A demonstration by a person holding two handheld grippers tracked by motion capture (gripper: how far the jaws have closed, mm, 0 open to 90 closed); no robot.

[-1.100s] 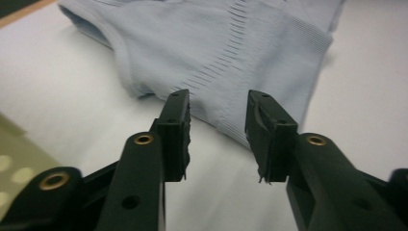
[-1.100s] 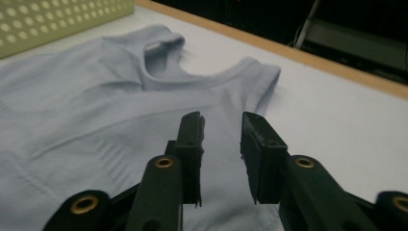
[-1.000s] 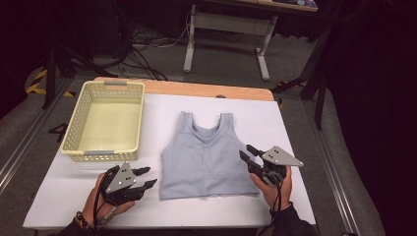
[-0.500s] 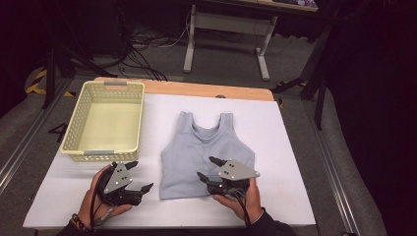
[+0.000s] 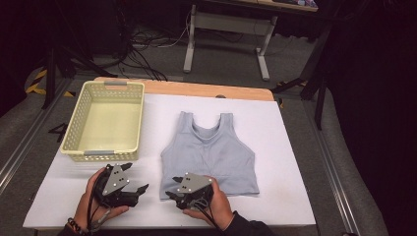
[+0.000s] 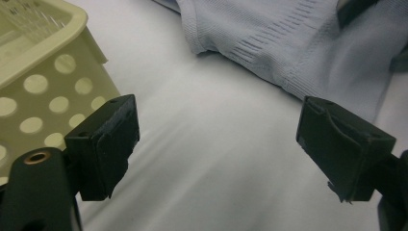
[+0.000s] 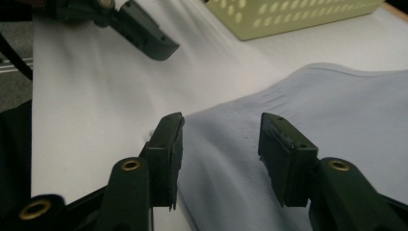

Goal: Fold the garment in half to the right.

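A light blue-grey sleeveless top (image 5: 211, 155) lies flat on the white table cover (image 5: 285, 147), neck away from me. My right gripper (image 5: 172, 188) is at the top's lower left corner, pointing left. In the right gripper view its jaws (image 7: 221, 154) stand partly apart over the hem corner (image 7: 231, 120); they have just been closing, and the pads press on nothing. My left gripper (image 5: 135, 178) rests on the cover just left of that corner. Its jaws (image 6: 216, 144) have just opened wide, with bare cover between them and the top's corner (image 6: 288, 53) ahead.
A pale yellow perforated basket (image 5: 81, 120) stands empty at the table's left, close behind my left gripper, its wall (image 6: 43, 91) beside the left jaw. A wooden table edge (image 5: 196, 89) runs along the back. Bare cover lies right of the top.
My right hand has slid left along the top's bottom hem, from its right corner to its left corner. The left gripper's jaws have spread wider; that hand stayed put.
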